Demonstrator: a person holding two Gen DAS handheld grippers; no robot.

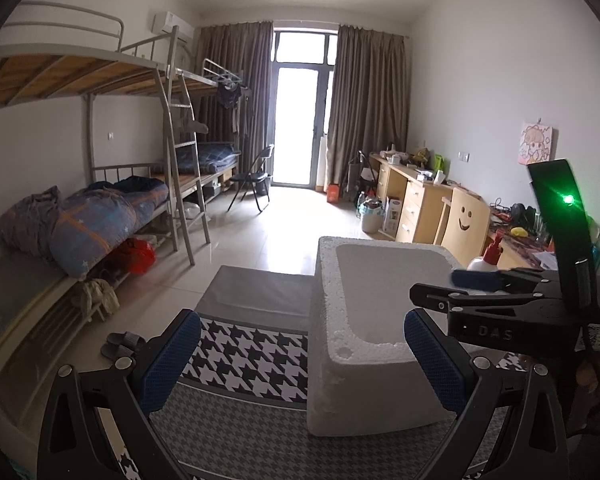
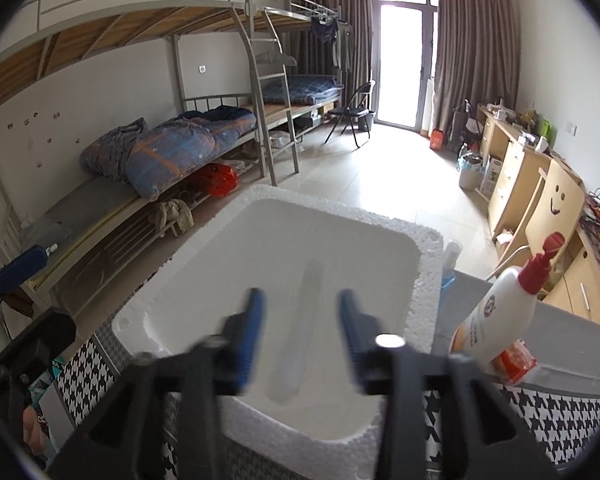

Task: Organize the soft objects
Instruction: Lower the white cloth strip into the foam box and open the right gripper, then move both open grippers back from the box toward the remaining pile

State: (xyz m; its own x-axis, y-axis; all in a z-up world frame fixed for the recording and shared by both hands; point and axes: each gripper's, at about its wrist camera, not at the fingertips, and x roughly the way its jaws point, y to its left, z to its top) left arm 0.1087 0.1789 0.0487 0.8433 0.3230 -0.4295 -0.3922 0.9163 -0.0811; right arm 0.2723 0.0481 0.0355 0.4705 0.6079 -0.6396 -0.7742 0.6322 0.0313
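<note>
A white foam box (image 1: 360, 344) stands on a houndstooth-patterned cloth (image 1: 244, 356); it also shows in the right wrist view (image 2: 424, 276). Inside it a pale, blurred, elongated object (image 2: 300, 324) appears; I cannot tell what it is. My right gripper (image 2: 302, 332) is open above the box's inside, its fingers motion-blurred; it shows from the side in the left wrist view (image 1: 436, 292). My left gripper (image 1: 302, 356) is open and empty, straddling the box's near left corner. A white bottle with a red cap (image 2: 504, 308) stands right of the box.
A red packet (image 2: 516, 364) lies by the bottle. Bunk beds with a rolled blue quilt (image 1: 100, 220) line the left wall. Wooden desks and a smiley-face chair (image 1: 464, 224) line the right wall. Slippers (image 1: 120, 344) lie on the tiled floor.
</note>
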